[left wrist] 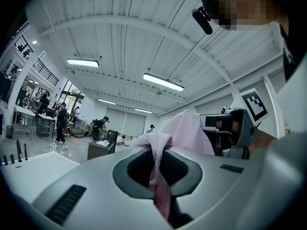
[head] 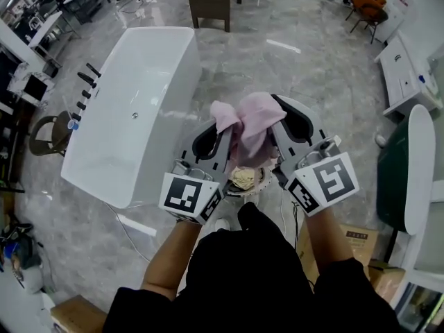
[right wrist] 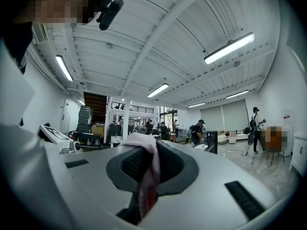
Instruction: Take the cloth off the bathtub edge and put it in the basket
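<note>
Holding: the pink cloth (head: 244, 127), bunched up and lifted in the air between my two grippers, clear of the bathtub (head: 139, 96).
Left jaws: my left gripper (head: 218, 130) is clenched on one end of the cloth. In the left gripper view a fold runs down the slot between the jaws and is pinched there, with the rest spilling over the top.
Right jaws: my right gripper (head: 279, 118) is clenched on the other end. In the right gripper view a strip of pink hangs down between the closed jaws.
Cloth's place: slung between the two grippers, which sit close together and point away from me. In the head view it hangs over the basket (head: 262, 180). Whether its lower end touches the basket I cannot tell.
Basket: white, on the floor (head: 291, 68) just in front of my legs, with something pale and crumpled inside.
Bathtub: white and freestanding, to my left, with a row of dark fittings (head: 82, 96) along its outer rim.
Floor: grey, glossy and marbled.
Further out: a dark cabinet (head: 210, 2) beyond the tub, a cardboard box (head: 357, 245) at my right, and people (left wrist: 61, 121) standing far off in the hall.
</note>
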`<state>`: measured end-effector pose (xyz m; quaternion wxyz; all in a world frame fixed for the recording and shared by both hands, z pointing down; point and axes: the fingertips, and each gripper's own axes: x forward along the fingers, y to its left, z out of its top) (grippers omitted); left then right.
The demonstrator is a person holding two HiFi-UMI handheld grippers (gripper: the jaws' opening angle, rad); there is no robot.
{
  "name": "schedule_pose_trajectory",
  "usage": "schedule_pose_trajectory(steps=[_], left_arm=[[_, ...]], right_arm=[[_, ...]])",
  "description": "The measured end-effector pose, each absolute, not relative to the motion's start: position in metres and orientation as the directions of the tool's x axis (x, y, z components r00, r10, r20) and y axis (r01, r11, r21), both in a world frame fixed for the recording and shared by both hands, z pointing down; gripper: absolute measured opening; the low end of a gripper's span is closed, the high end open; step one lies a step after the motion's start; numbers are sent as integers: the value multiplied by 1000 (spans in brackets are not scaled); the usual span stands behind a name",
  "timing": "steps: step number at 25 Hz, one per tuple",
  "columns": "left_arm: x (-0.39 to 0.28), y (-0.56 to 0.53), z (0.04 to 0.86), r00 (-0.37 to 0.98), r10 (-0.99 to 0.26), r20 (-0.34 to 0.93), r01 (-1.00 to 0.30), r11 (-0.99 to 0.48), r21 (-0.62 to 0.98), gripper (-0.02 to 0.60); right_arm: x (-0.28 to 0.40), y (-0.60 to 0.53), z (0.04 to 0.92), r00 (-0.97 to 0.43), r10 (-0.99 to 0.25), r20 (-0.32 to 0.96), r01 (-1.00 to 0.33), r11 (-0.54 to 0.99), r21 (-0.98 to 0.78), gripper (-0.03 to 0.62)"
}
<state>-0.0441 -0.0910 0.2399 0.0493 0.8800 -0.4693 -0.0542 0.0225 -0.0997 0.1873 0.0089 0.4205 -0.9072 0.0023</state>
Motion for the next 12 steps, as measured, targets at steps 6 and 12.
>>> schedule_pose_trajectory(steps=[6,12], left_arm=[[-44,-107,267,530,-848,-13,-835,-524,168,25],[-48,-116,248,515,-855,-60,-843,-518,145,25]], right_arm=[[23,-121,214,-659,-749,63,-752,659,-19,46],[15,-139,184,-678,-735,13,-734,679,12,46]])
